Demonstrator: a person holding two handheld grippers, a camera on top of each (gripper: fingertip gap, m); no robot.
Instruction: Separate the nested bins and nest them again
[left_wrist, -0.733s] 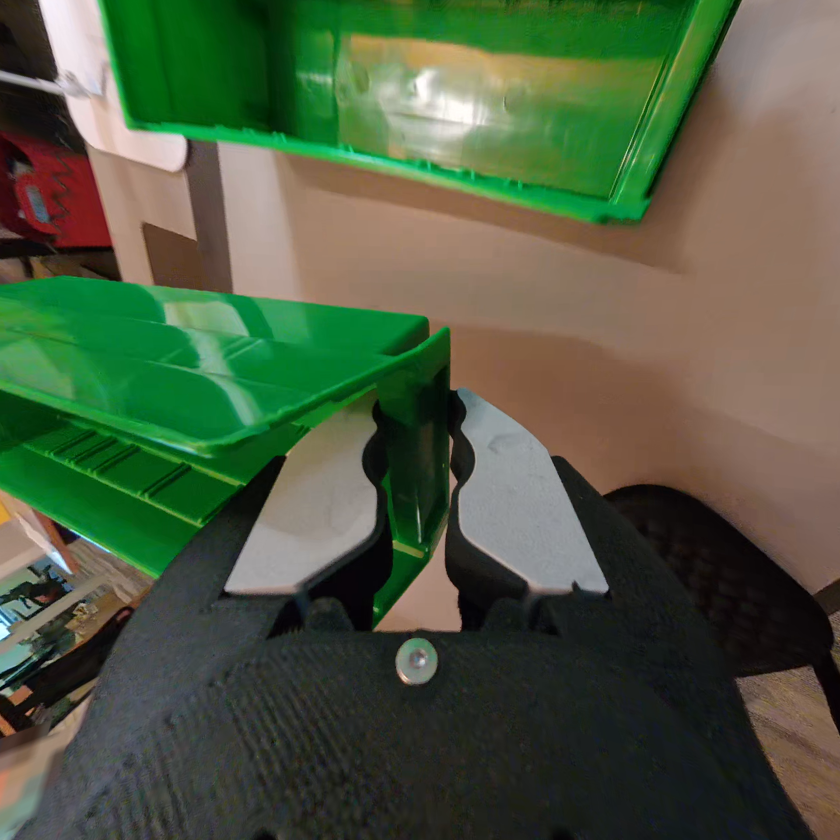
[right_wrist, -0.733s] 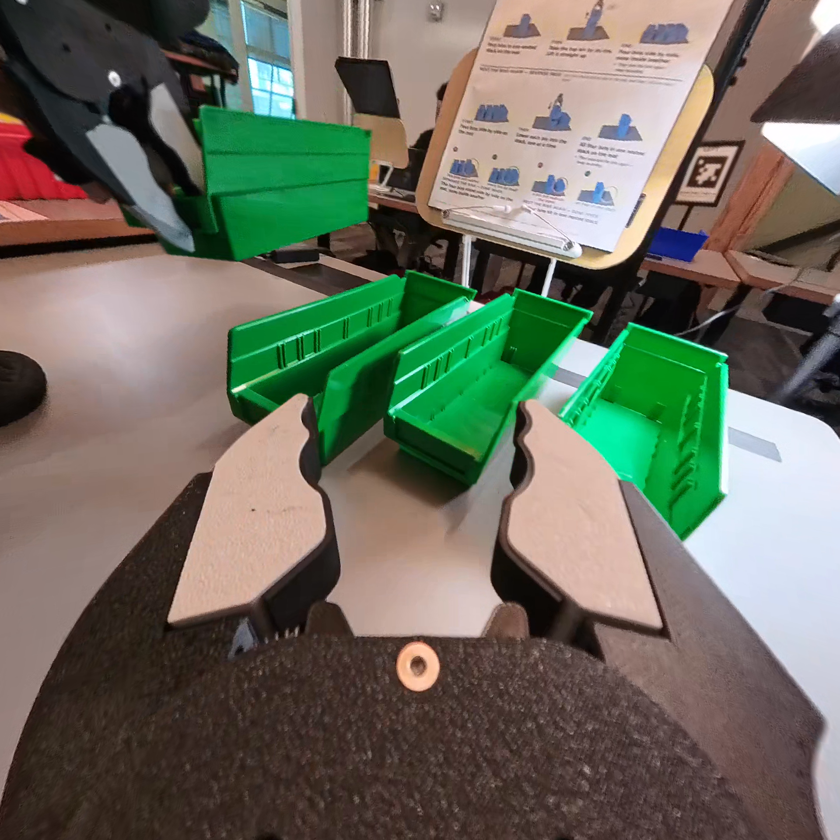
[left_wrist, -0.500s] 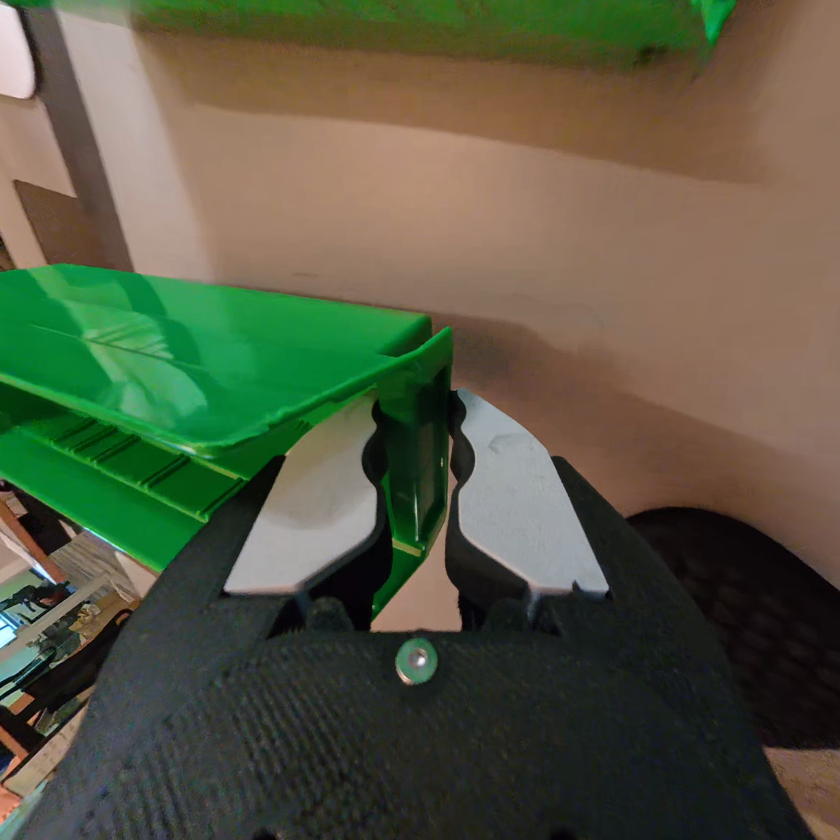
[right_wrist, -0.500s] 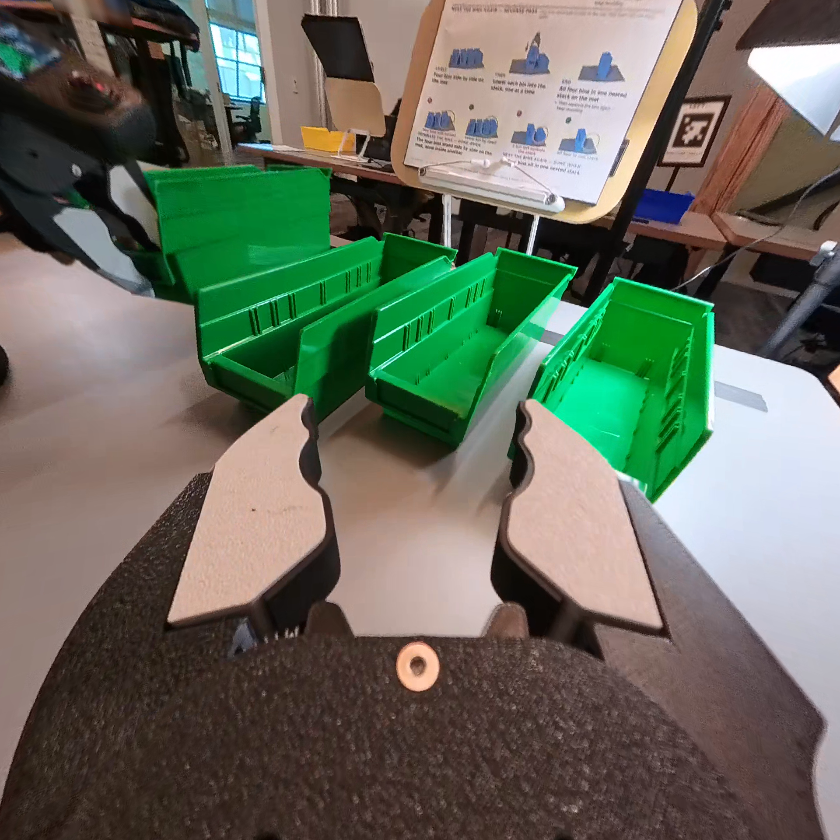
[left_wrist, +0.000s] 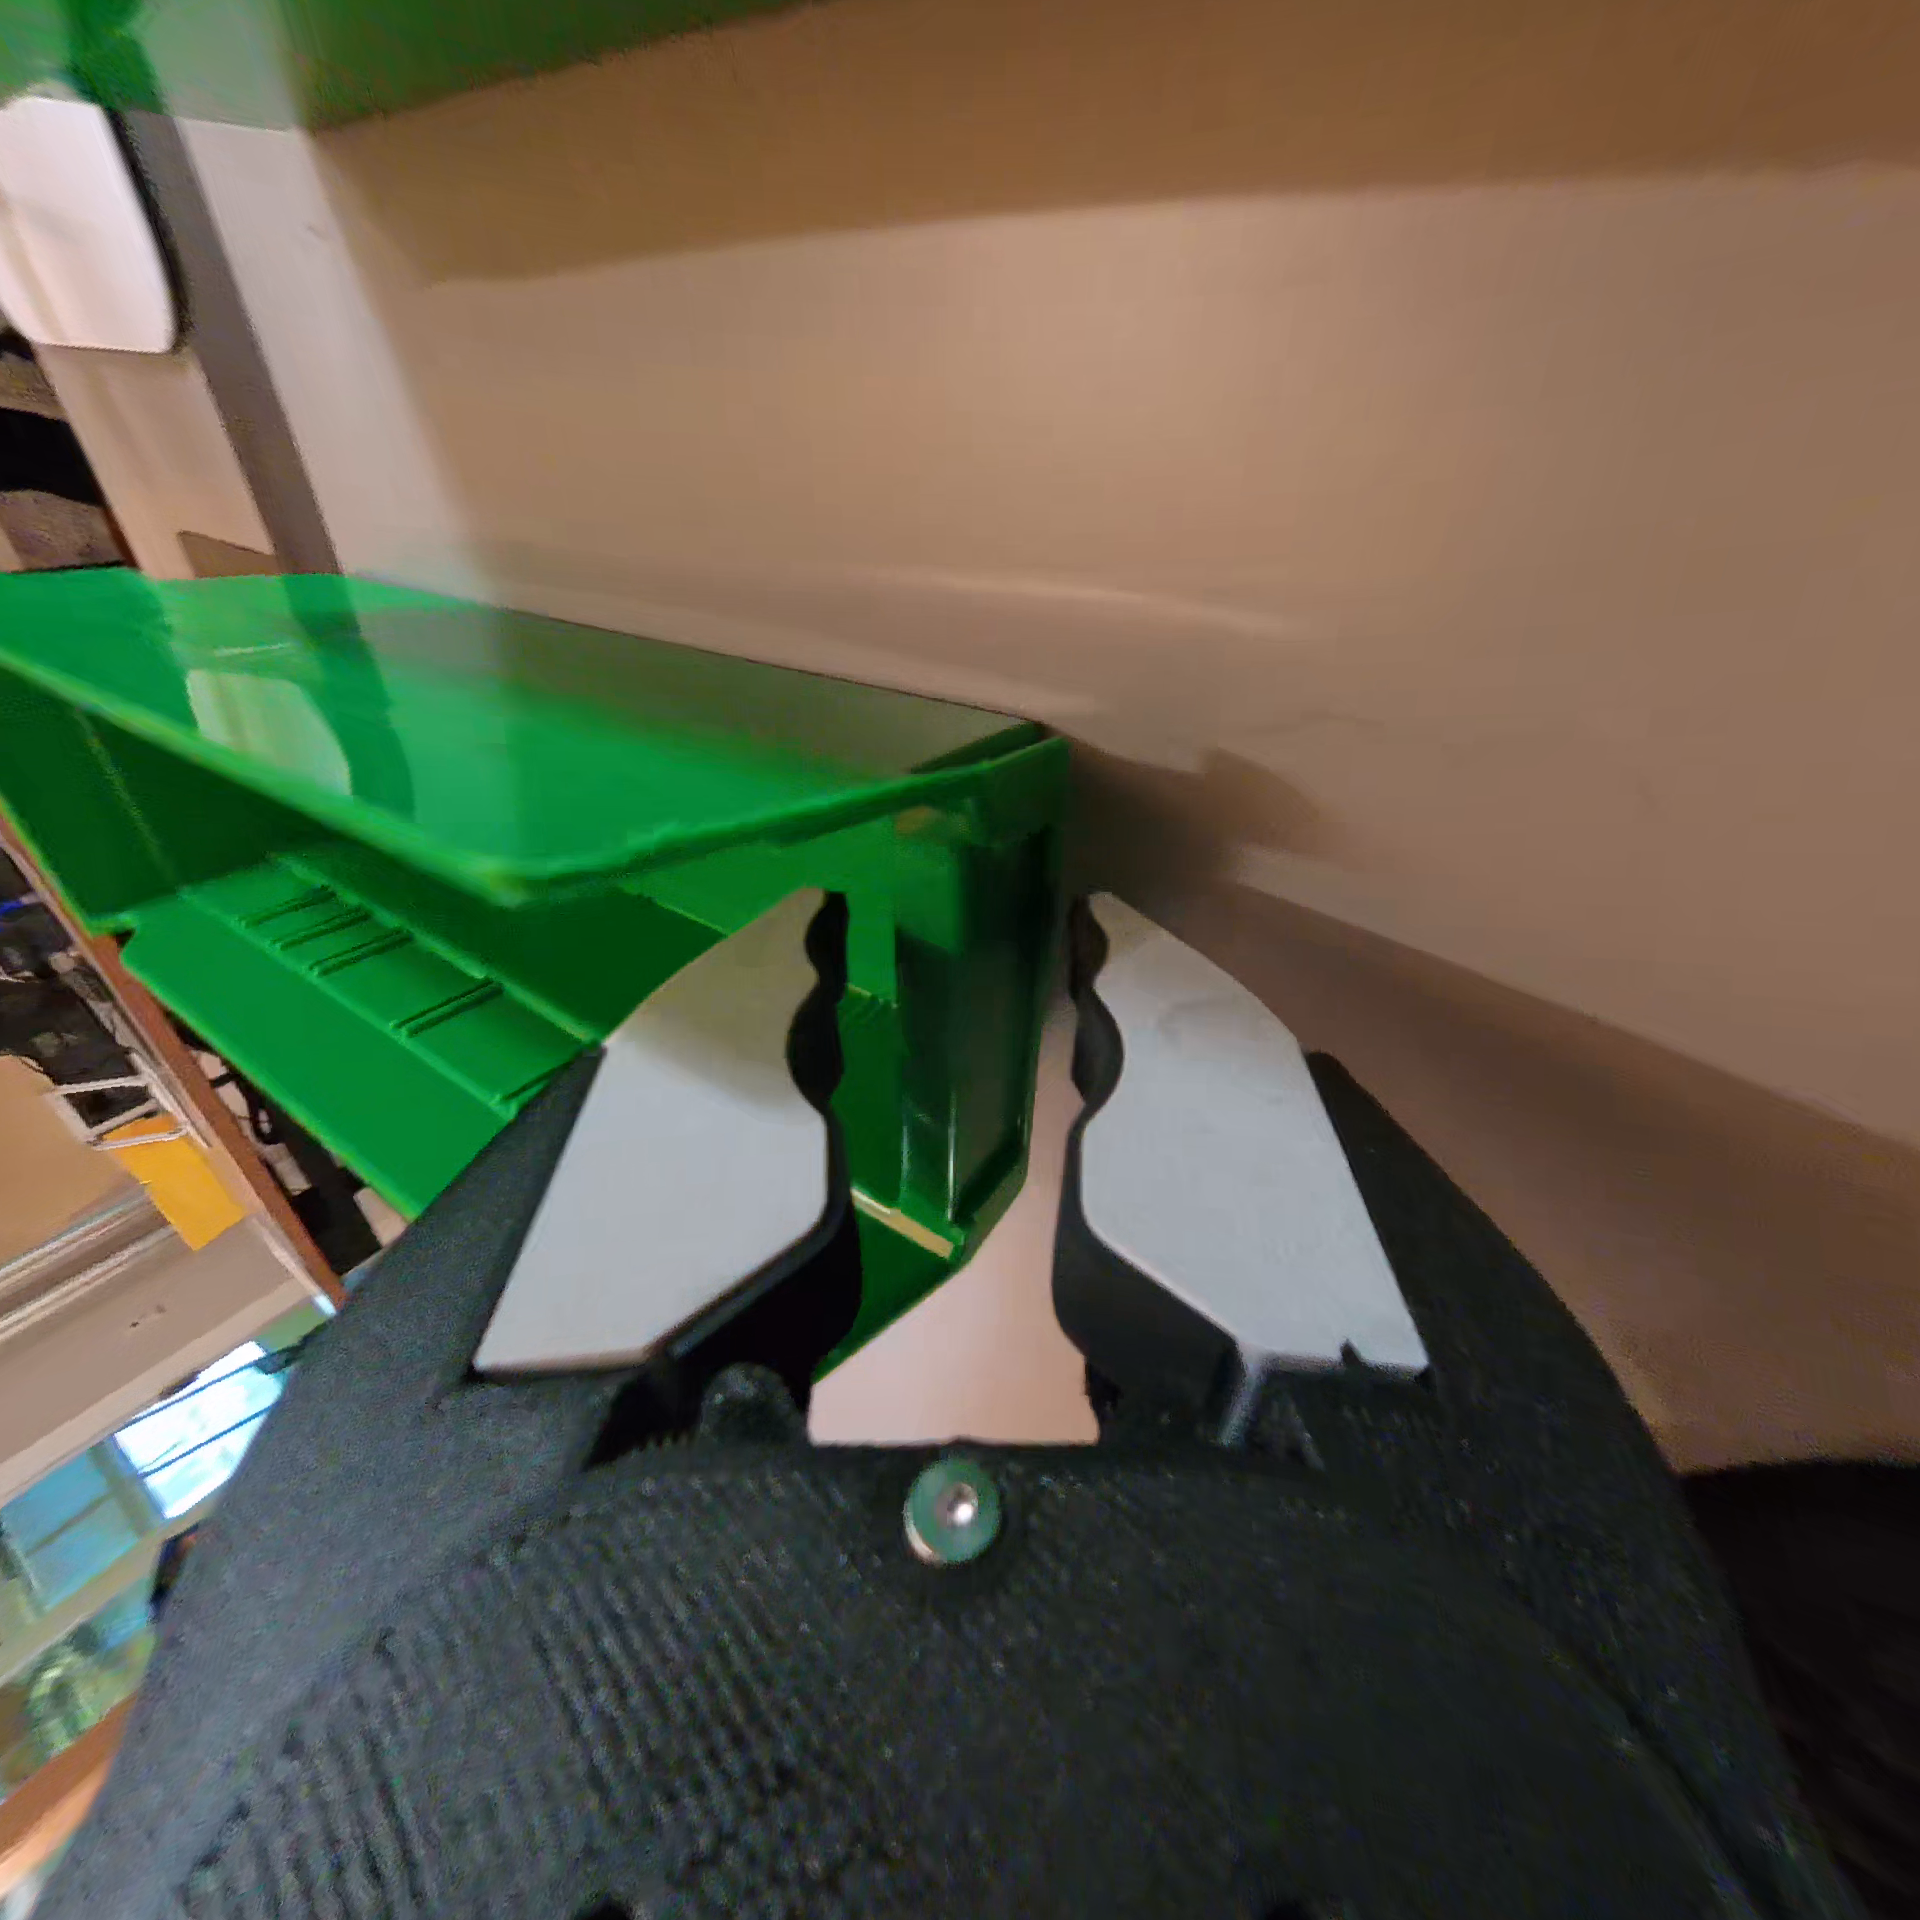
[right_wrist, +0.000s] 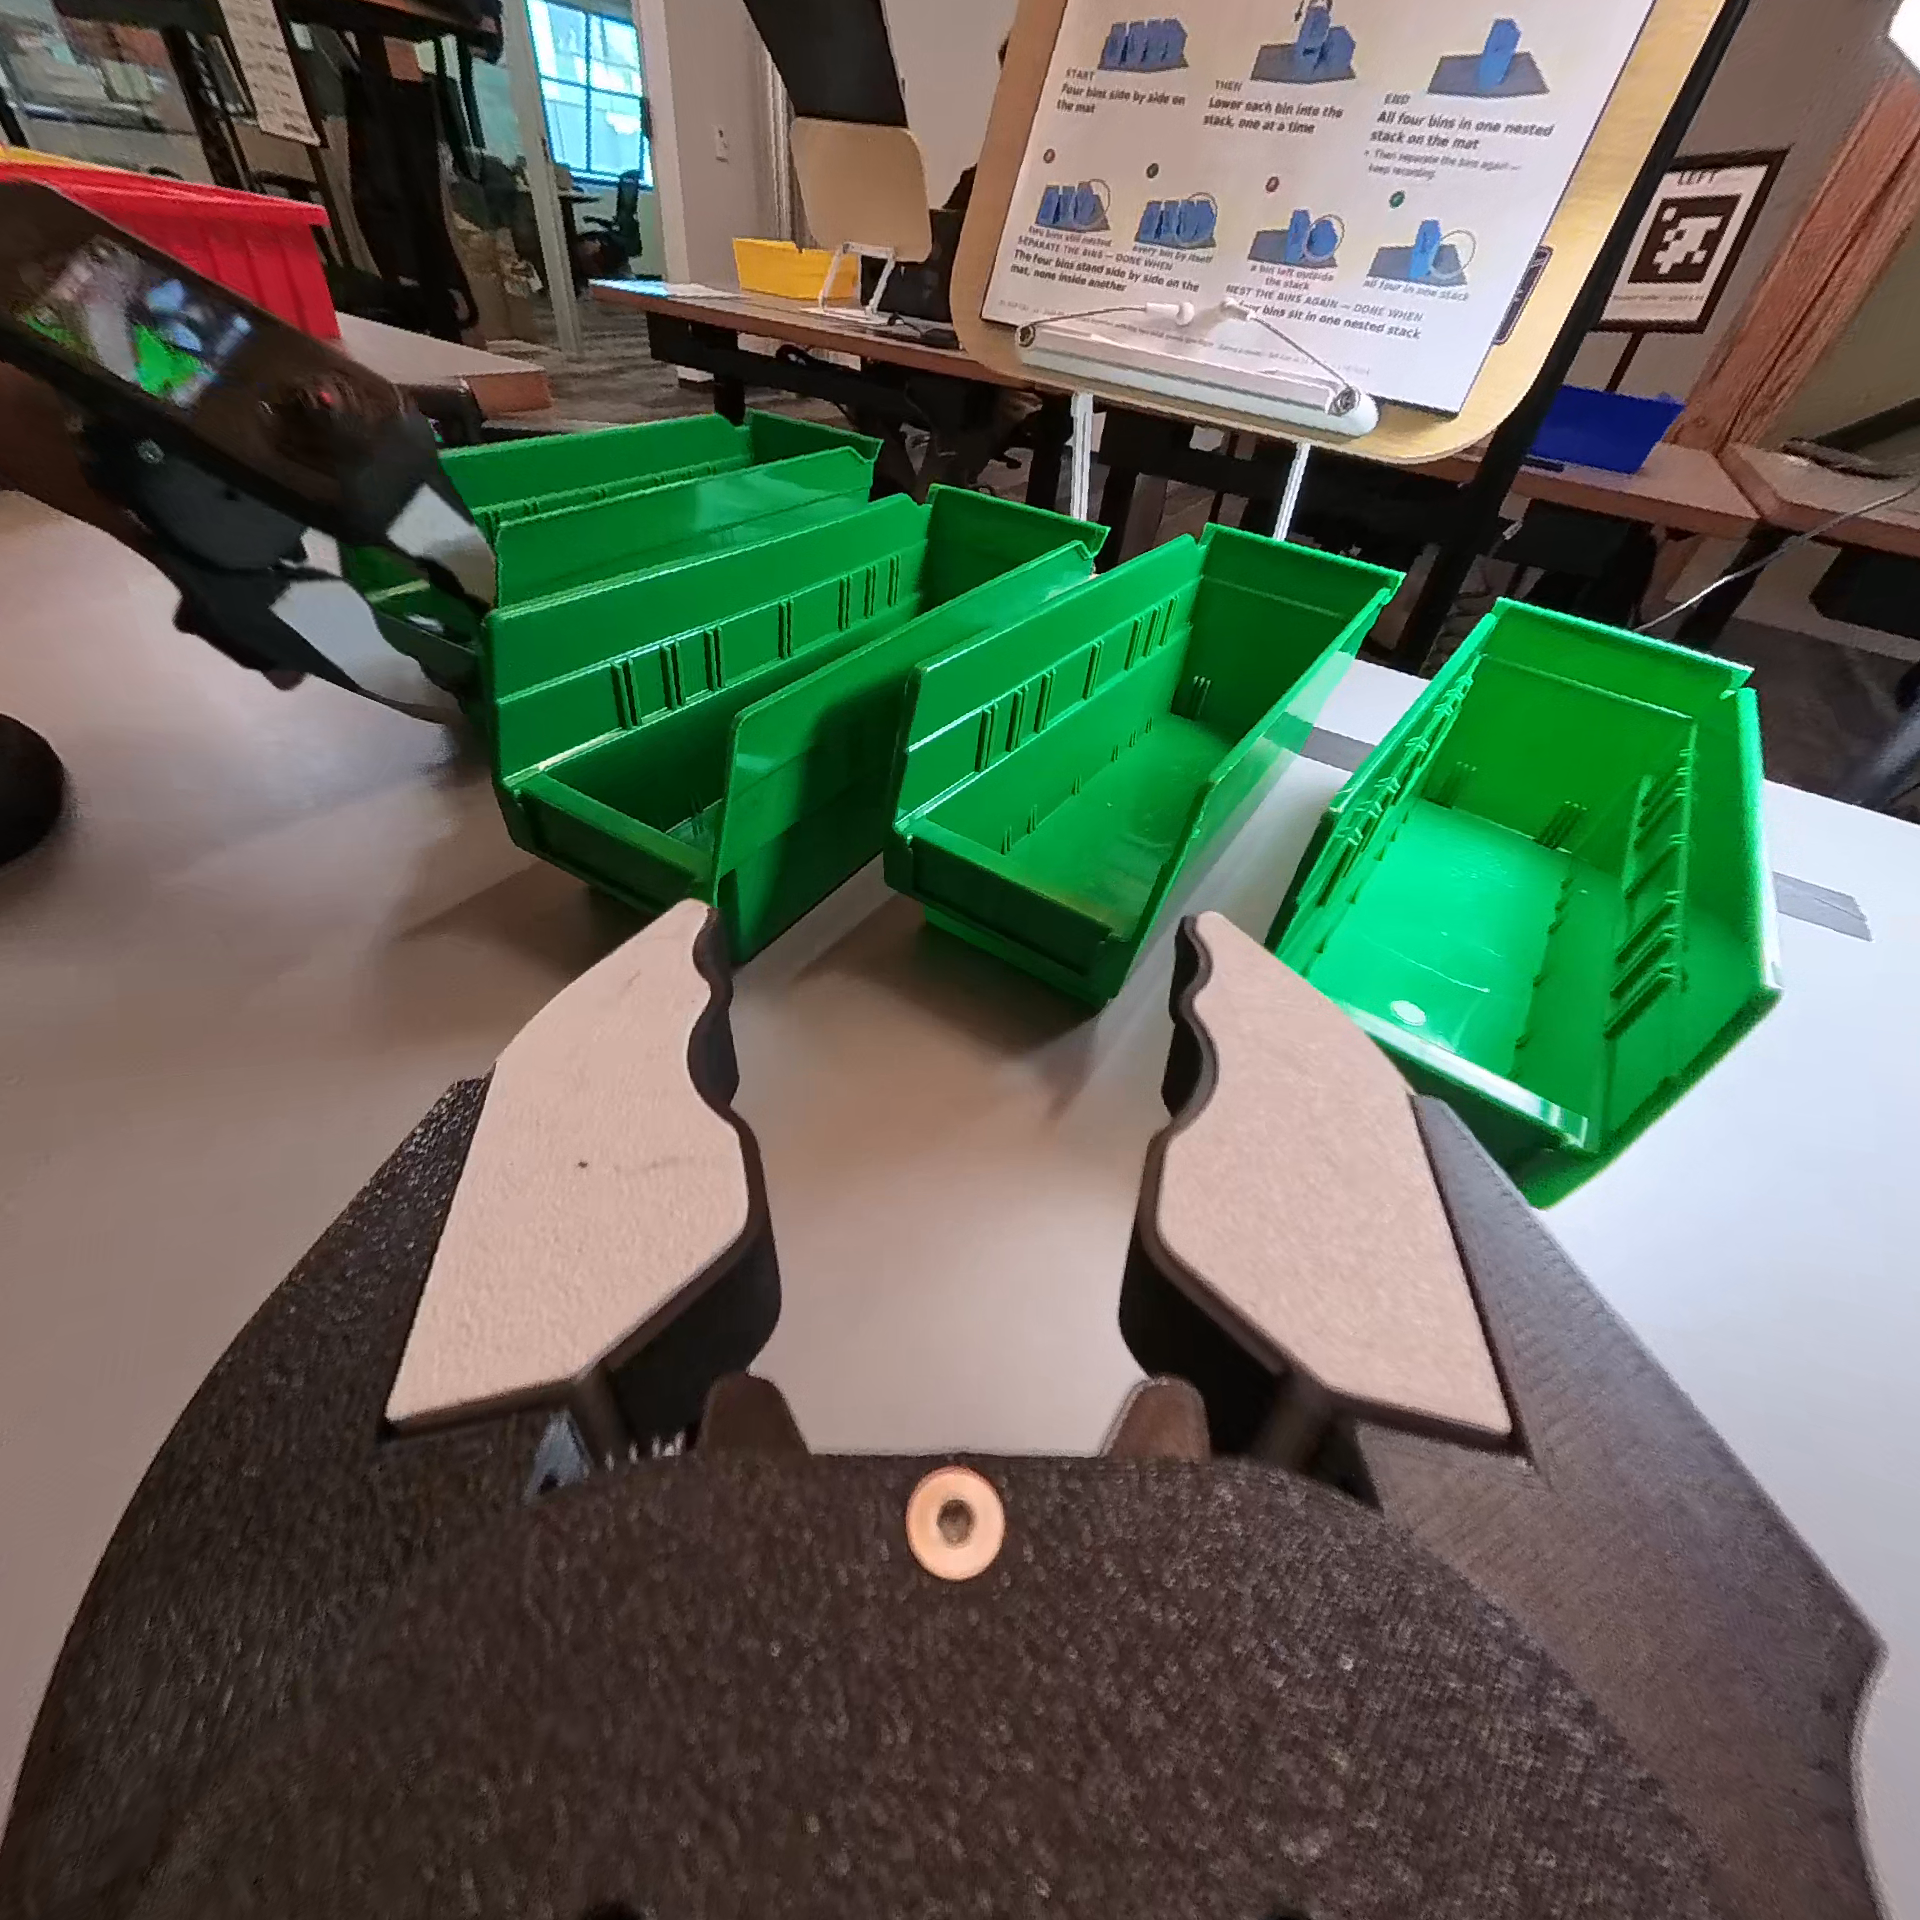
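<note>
1. My left gripper (left_wrist: 951, 1049) straddles the end wall of a green bin (left_wrist: 436, 831); its fingers look slightly parted around the wall, so I cannot tell whether they are clamped.
2. My right gripper (right_wrist: 951, 1023) is wide open, holding nothing, low over the grey table (right_wrist: 260, 987).
3. Four bins sit side by side: the far-left bin (right_wrist: 665, 488) at my left gripper, then a second bin (right_wrist: 727, 707), third bin (right_wrist: 1122, 748) and a right bin (right_wrist: 1538, 894).
4. I judge the separating step nearly done; next calls for letting go and starting to nest.
5. Each bin's long axis runs away from me, open tops up
</note>
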